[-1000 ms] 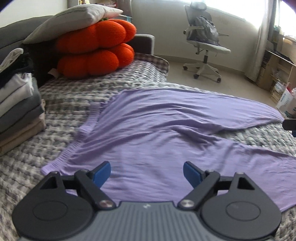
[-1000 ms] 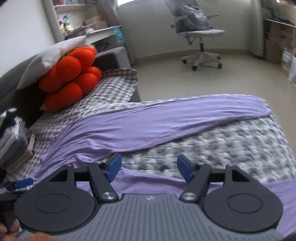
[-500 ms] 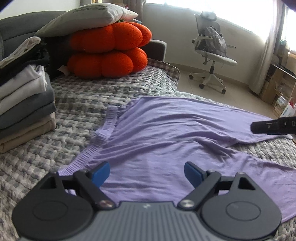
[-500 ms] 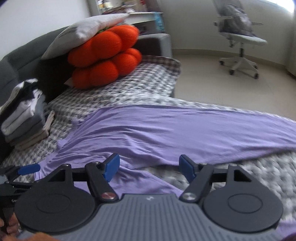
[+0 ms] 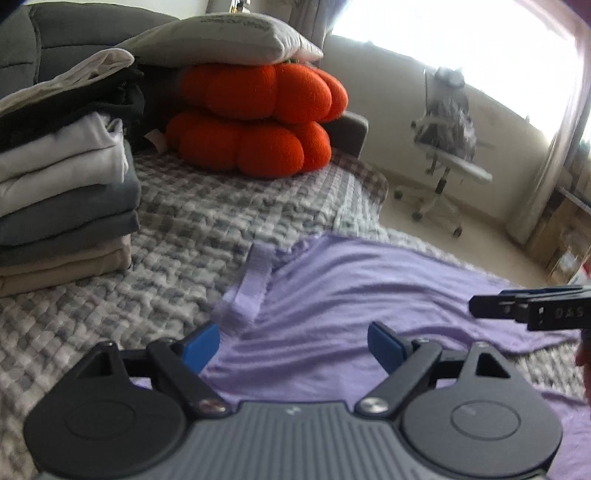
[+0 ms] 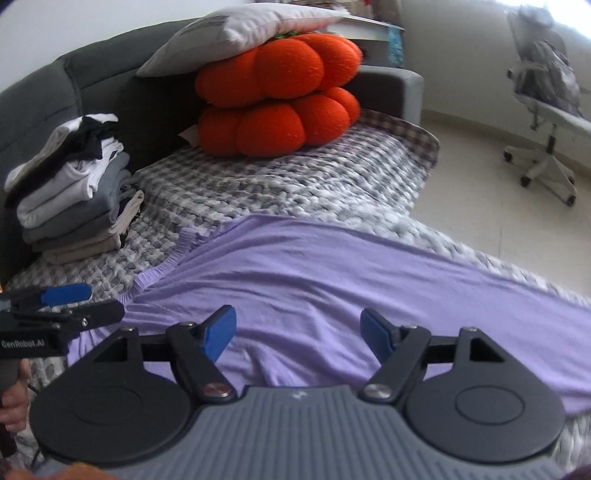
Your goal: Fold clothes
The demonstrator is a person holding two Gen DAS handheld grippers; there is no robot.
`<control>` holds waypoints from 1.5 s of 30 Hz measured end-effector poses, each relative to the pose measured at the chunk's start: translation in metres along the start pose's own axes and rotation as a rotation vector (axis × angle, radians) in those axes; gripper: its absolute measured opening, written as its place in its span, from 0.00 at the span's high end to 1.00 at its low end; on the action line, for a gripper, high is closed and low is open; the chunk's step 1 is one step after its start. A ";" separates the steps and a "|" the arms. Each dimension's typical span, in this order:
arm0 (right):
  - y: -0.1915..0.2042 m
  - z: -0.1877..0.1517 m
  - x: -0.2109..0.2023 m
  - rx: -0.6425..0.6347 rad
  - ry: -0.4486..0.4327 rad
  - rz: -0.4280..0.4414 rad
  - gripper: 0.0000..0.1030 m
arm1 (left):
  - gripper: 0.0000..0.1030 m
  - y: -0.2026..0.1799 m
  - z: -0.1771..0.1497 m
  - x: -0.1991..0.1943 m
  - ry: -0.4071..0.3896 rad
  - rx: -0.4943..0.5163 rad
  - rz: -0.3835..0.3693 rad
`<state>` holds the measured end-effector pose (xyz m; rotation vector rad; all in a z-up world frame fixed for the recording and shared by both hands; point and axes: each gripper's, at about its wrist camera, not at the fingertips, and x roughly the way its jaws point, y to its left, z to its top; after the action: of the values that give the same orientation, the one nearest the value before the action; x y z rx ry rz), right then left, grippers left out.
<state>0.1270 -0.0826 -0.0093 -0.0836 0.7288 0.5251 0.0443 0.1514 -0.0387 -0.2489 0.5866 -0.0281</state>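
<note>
Purple cloth (image 5: 369, 306) lies spread out flat on a bumpy grey and white blanket (image 5: 184, 236). It is a soft piece of clothing with some wrinkles. It sits right under and just ahead of both claws. Its stretchy ribbed band (image 5: 247, 291) is ahead of the left claw (image 5: 293, 341), a bit to that claw's left side.

The left claw hangs over the near part of the purple cloth. Its two blue fingertips (image 5: 201, 345) are wide apart and hold nothing. The right claw (image 6: 297, 330) hangs over the cloth too, with its blue fingertips (image 6: 221, 330) spread wide and nothing between them. The two claws are close, side by side. In the left claw's view, the tip of the right claw pokes in from the right side. In the right claw's view, the left claw shows at the left side, and a bit of the hand (image 6: 14, 398) that holds it.

Far ahead and to the left of the claws is a stack of folded clothes (image 6: 74, 195), white, grey and tan. Straight ahead are two fat orange cushions (image 6: 277, 99), one on top of the other, with a white pillow (image 6: 240, 29) on top. Behind them is a dark grey couch back (image 6: 74, 85). Far off to the right, on the floor, stands a white office chair (image 6: 550, 110).
</note>
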 end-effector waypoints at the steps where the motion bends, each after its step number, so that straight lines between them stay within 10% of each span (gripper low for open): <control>1: 0.001 0.003 0.003 -0.016 -0.004 0.004 0.25 | 0.16 0.003 0.000 0.002 -0.007 -0.013 -0.008; 20: 0.039 0.052 0.106 -0.289 0.031 0.143 0.25 | 0.63 0.039 -0.010 0.014 0.009 -0.114 -0.063; 38: 0.063 0.063 0.168 -0.501 0.090 0.090 0.28 | 0.66 0.043 -0.016 0.040 0.082 -0.122 -0.063; 43: 0.064 0.060 0.169 -0.488 0.075 0.109 0.56 | 0.66 0.043 -0.017 0.041 0.078 -0.113 -0.061; 45: 0.069 0.059 0.167 -0.494 0.078 0.109 0.89 | 0.66 0.044 -0.017 0.041 0.077 -0.114 -0.062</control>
<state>0.2338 0.0637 -0.0674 -0.5292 0.6690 0.8018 0.0675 0.1857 -0.0854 -0.3776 0.6577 -0.0641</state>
